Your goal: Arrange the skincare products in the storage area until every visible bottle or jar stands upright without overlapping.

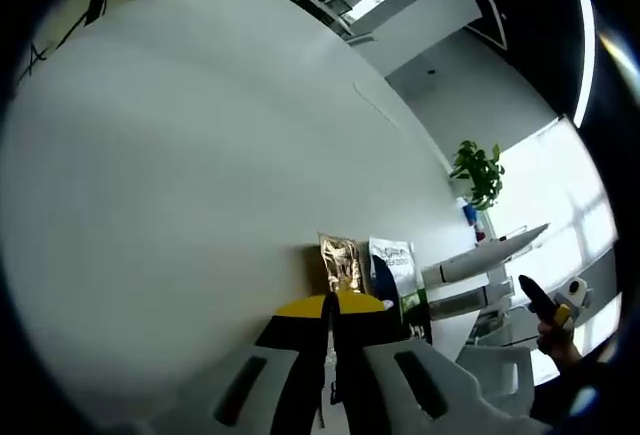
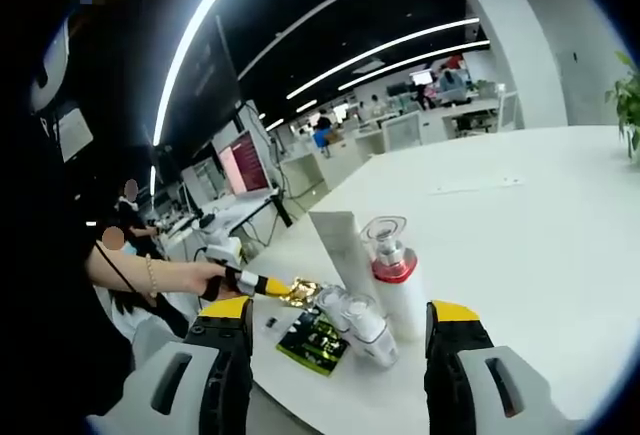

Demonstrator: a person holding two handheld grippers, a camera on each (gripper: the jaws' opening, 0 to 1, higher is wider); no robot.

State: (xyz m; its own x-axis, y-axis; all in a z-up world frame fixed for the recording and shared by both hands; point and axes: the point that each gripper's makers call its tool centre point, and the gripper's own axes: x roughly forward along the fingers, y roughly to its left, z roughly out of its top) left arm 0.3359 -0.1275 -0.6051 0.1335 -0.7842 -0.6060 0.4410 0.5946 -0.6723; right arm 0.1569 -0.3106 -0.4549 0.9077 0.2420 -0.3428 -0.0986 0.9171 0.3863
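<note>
In the right gripper view my right gripper [image 2: 340, 311] is open wide over the table edge. Between its jaws stand a white tube [image 2: 338, 237] and a white bottle with a red collar and clear cap [image 2: 392, 277], both upright. Two small clear bottles [image 2: 358, 323] lie on their sides in front of them, next to a flat dark green packet [image 2: 313, 341]. My left gripper [image 2: 268, 285], held by a hand, comes in from the left, shut on a gold sachet [image 2: 300, 292]. In the left gripper view the gold sachet [image 1: 340, 263] sticks out past the closed jaws [image 1: 330, 307], beside a white and green packet [image 1: 393, 265].
The broad white table [image 1: 200, 155] stretches away from the products. A potted plant [image 1: 478, 172] stands at its far side. Desks, monitors and seated people [image 2: 130, 217] are beyond the table edge on the left of the right gripper view.
</note>
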